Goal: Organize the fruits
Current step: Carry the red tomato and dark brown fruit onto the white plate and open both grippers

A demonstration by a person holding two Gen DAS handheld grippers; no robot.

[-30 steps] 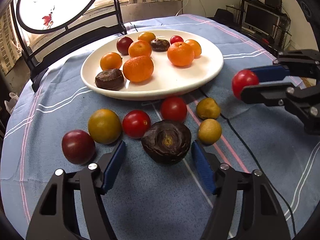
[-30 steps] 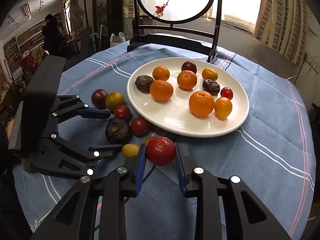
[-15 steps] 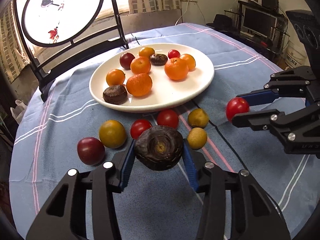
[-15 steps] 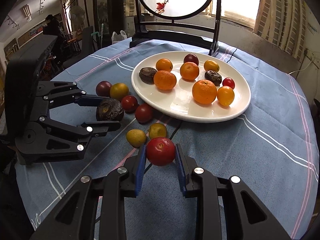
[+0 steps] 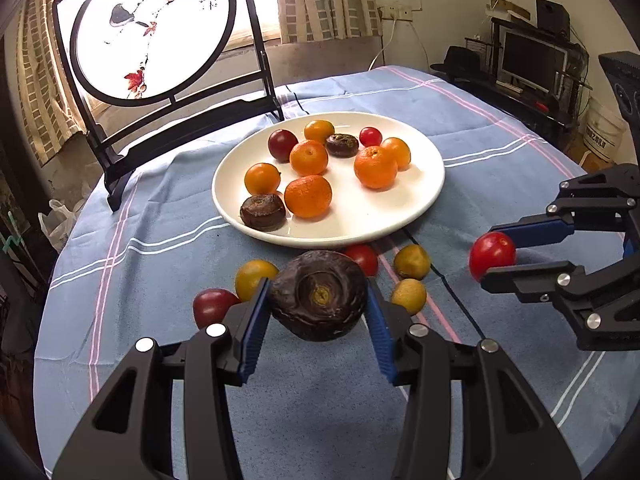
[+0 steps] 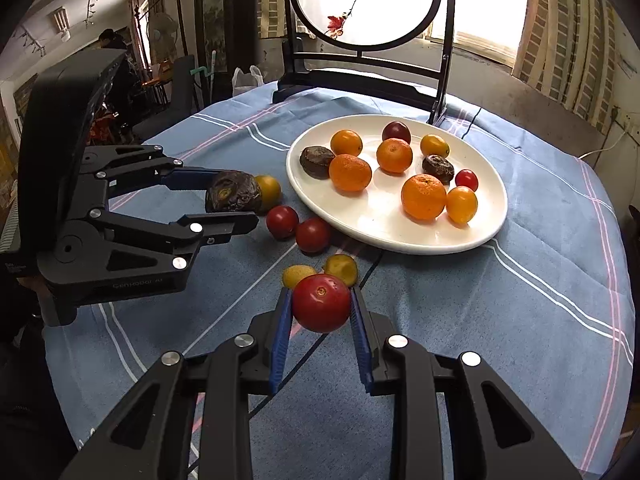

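Left gripper (image 5: 318, 306) squeezing a big dark brown wrinkly fruit (image 5: 319, 295) in front of the round white plate (image 5: 424, 196), right gripper (image 6: 320, 312) pinching a shiny red round tomato (image 6: 321, 302) in front of that plate, small loose fruits lying beside the plate on the blue striped cloth (image 6: 500, 320).

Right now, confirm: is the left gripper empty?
No, the left gripper is clamped on a dark brown fruit held above the cloth.
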